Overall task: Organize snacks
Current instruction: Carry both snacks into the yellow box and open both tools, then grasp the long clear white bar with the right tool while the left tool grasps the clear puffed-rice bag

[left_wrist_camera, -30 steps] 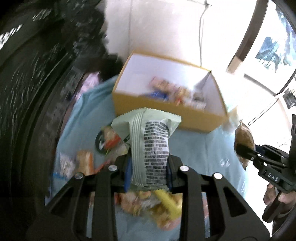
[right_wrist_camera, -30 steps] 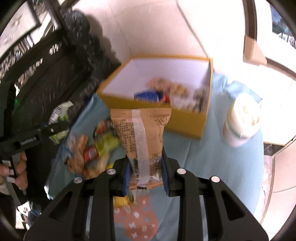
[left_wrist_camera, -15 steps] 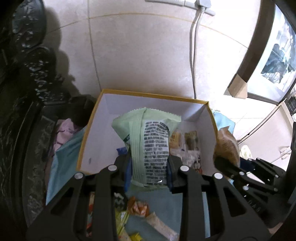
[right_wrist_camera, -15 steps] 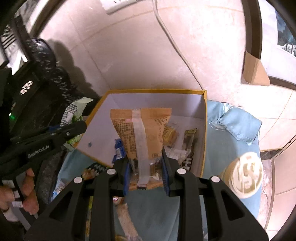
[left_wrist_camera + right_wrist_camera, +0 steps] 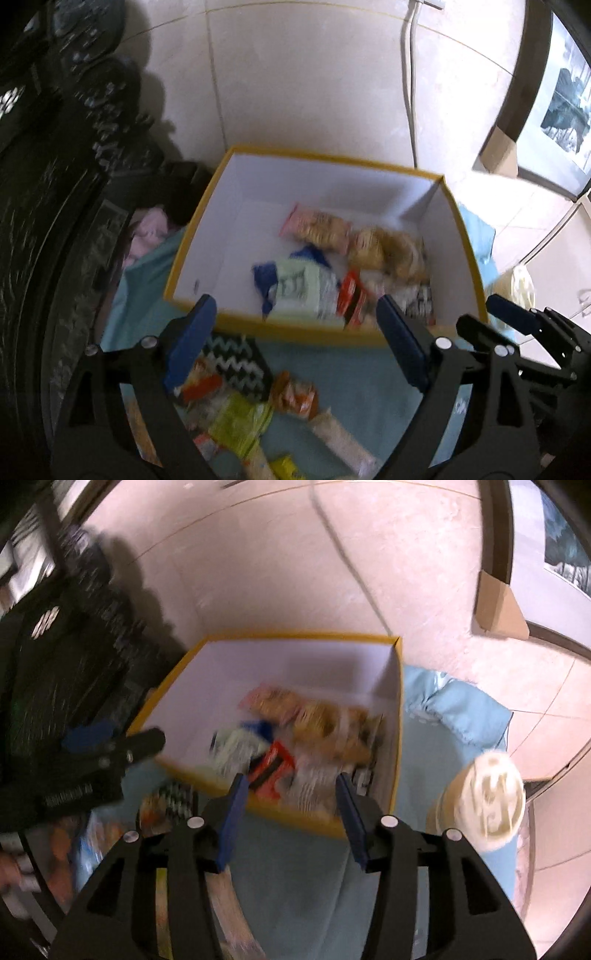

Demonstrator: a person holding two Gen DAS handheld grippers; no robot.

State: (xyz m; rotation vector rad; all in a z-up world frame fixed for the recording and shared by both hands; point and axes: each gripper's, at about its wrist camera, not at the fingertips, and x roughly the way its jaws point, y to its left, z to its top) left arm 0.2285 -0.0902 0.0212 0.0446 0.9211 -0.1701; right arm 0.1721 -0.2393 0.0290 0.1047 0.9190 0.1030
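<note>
A yellow box (image 5: 332, 157) with white inner walls stands on a blue cloth and holds several snack packets. A pale green packet (image 5: 299, 291) lies in it near the front wall, beside blue, red and tan ones. My left gripper (image 5: 291, 310) hangs over the front wall, its jaws opening wide with nothing between them. In the right wrist view, my right gripper (image 5: 291, 782) is over the same box (image 5: 303, 635), jaws opening, nothing gripped. Blurred tan and brown packets (image 5: 332, 723) lie beyond it. Each gripper shows in the other's view: the right gripper (image 5: 517, 325) and the left gripper (image 5: 110, 746).
Loose snacks (image 5: 236, 402) lie on the blue cloth (image 5: 351, 373) in front of the box, among them a black-and-white zigzag packet (image 5: 240, 362). A lidded cup (image 5: 487, 801) stands right of the box. Dark carved furniture (image 5: 55, 184) rises on the left; tiled floor lies behind.
Both grippers moved forward over the box and opened. The pale green packet left my left gripper and lies in the box. The brown packet is gone from my right gripper.
</note>
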